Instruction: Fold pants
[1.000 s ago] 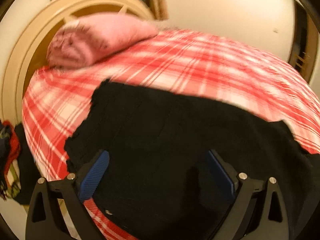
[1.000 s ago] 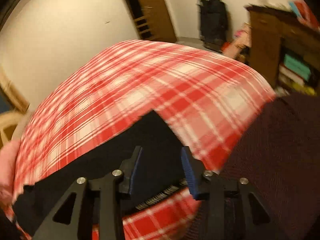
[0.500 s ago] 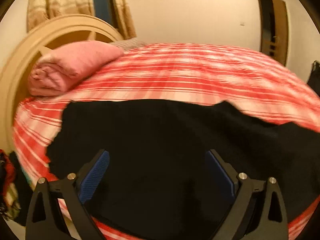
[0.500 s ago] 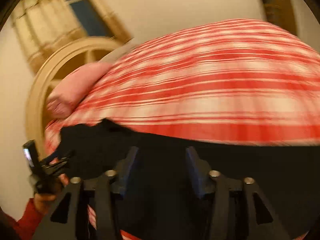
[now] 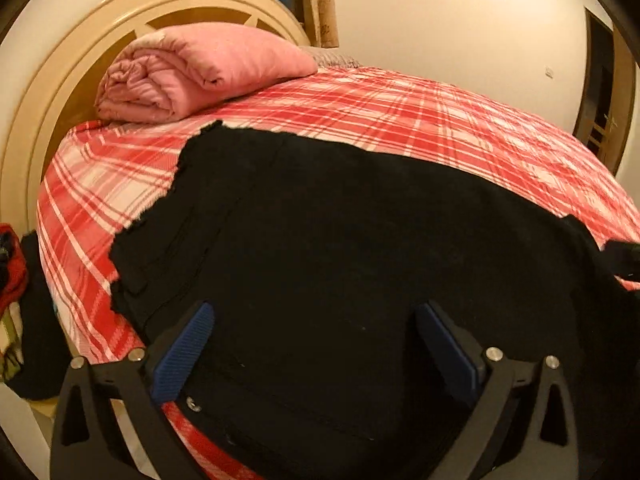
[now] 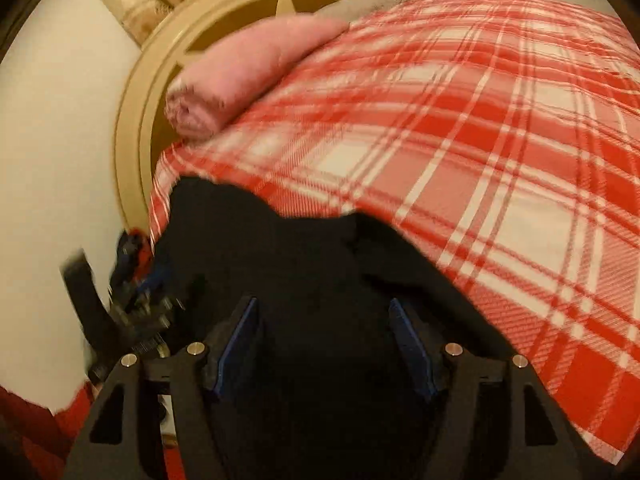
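Black pants [image 5: 340, 248] lie spread across the near part of a bed covered with a red and white plaid blanket [image 5: 420, 120]. My left gripper [image 5: 316, 344] is open, its blue pads wide apart just above the pants near the bed's front edge. In the right wrist view the pants [image 6: 304, 264] fill the lower middle. My right gripper [image 6: 324, 340] is open over the dark cloth, pads apart, nothing between them. The left gripper [image 6: 132, 300] shows blurred at the left of that view.
A rolled pink quilt [image 5: 192, 68] lies at the head of the bed against a cream arched headboard [image 5: 52, 92]. Dark and red clothes [image 5: 16, 280] hang beside the bed at the left. A doorway [image 5: 604, 92] stands at the far right.
Both views have swung over the bed. The right gripper has turned from the foot side towards the headboard, opened wider and sits lower over the pants. The left gripper stays open.
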Demonstrator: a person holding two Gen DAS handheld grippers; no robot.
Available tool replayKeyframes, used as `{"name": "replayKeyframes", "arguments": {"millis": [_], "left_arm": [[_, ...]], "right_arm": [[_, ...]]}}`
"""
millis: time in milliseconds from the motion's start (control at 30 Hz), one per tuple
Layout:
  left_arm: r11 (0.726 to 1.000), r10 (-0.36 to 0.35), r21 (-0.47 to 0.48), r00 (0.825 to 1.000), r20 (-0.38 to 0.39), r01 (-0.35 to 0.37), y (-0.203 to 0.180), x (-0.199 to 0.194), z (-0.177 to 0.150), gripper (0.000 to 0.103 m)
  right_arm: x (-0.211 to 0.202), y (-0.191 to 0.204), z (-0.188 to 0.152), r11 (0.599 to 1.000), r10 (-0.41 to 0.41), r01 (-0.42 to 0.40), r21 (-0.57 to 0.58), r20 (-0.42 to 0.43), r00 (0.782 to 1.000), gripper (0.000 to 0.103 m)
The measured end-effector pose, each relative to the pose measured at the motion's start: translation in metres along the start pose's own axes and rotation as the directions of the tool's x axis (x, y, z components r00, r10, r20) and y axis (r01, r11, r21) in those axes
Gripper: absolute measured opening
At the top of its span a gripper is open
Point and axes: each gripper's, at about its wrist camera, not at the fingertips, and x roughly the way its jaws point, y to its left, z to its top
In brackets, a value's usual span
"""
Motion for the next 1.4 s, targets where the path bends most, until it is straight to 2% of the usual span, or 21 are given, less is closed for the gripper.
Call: {"name": "replayKeyframes", "arguments": {"millis": [67,133,200,233,333,400,533,600,633,700,767,800,900,1033,1067,1133,1167,1200,1233,1267,1400], "left_arm": [[0.999,0.036,0.011,0.999,0.026,-0.036,0.005,-0.001,0.006,0.103],[0.997,0.073,-0.012,0.996,0.051,-0.073,0.015,0.000,0.011,0.103],[0.996,0.074,-0.052,0.996,0.045,-0.072,0.027,0.008,0.015,0.101],[0.996,0.062,-0.070,0.998,0.033,-0.060,0.030,0.014,0.016,0.101],[0.994,0.094,-0.056,0.994,0.053,-0.091,0.022,0.015,0.016,0.101],[0.994,0.105,-0.033,0.992,0.065,-0.103,0.015,0.015,0.015,0.101],[0.996,0.076,-0.047,0.996,0.053,-0.074,0.020,0.017,0.016,0.103],[0.996,0.074,-0.047,0.996,0.050,-0.072,0.022,0.017,0.018,0.103],[0.996,0.074,-0.046,0.996,0.047,-0.072,0.021,0.017,0.019,0.103],[0.996,0.073,-0.045,0.996,0.044,-0.071,0.021,0.017,0.019,0.103],[0.997,0.069,-0.043,0.997,0.044,-0.067,0.022,0.018,0.019,0.103],[0.997,0.068,-0.043,0.997,0.046,-0.066,0.022,0.018,0.019,0.103],[0.997,0.069,-0.044,0.996,0.053,-0.067,0.021,0.018,0.018,0.103],[0.996,0.074,-0.047,0.996,0.054,-0.071,0.020,0.019,0.019,0.103],[0.997,0.071,-0.048,0.996,0.051,-0.068,0.021,0.019,0.018,0.103],[0.997,0.064,-0.053,0.997,0.044,-0.062,0.022,0.019,0.018,0.103],[0.997,0.062,-0.052,0.997,0.042,-0.059,0.022,0.019,0.018,0.103],[0.997,0.060,-0.049,0.997,0.042,-0.058,0.022,0.019,0.018,0.103],[0.997,0.058,-0.046,0.997,0.044,-0.056,0.022,0.019,0.017,0.103],[0.998,0.056,-0.044,0.997,0.046,-0.054,0.023,0.019,0.017,0.103],[0.997,0.060,-0.050,0.997,0.054,-0.057,0.021,0.020,0.018,0.103]], "right_arm": [[-0.004,0.005,-0.002,0.999,0.027,-0.027,-0.032,-0.022,0.999,0.069],[-0.002,0.002,0.001,0.993,0.114,-0.115,-0.012,-0.052,0.992,0.069],[0.000,-0.001,0.004,0.984,0.178,-0.177,0.018,-0.052,0.983,0.069],[0.006,-0.004,0.008,0.975,0.219,-0.217,0.046,-0.055,0.974,0.069],[0.023,-0.008,0.017,0.939,0.331,-0.323,0.117,-0.053,0.942,0.070],[0.028,-0.010,0.024,0.930,0.350,-0.343,0.134,-0.033,0.936,0.070],[0.033,-0.017,0.034,0.918,0.360,-0.352,0.181,-0.011,0.933,0.070],[0.022,-0.019,0.036,0.936,0.314,-0.312,0.164,0.018,0.949,0.070],[0.013,-0.018,0.035,0.955,0.261,-0.263,0.136,0.034,0.965,0.070],[0.002,-0.014,0.028,0.980,0.188,-0.188,0.069,0.014,0.982,0.070],[0.008,-0.011,0.016,0.978,0.203,-0.199,0.054,-0.070,0.977,0.070],[0.008,-0.009,0.011,0.977,0.211,-0.209,0.042,-0.079,0.974,0.071],[0.009,0.002,0.012,0.975,0.219,-0.221,-0.014,-0.082,0.972,0.073],[0.021,-0.010,0.032,0.951,0.288,-0.286,0.118,0.004,0.958,0.073],[0.027,-0.010,0.034,0.950,0.288,-0.286,0.129,0.004,0.958,0.073],[0.031,-0.003,0.031,0.955,0.289,-0.284,0.084,-0.048,0.956,0.073],[0.029,0.003,0.029,0.951,0.309,-0.305,0.056,-0.073,0.948,0.073],[0.028,0.005,0.026,0.937,0.350,-0.346,0.050,-0.105,0.931,0.073],[0.027,0.006,0.025,0.918,0.397,-0.392,0.066,-0.124,0.909,0.073],[0.027,0.004,0.026,0.908,0.417,-0.410,0.084,-0.118,0.901,0.073],[0.039,-0.012,0.043,0.923,0.369,-0.359,0.141,-0.056,0.928,0.073]]}}
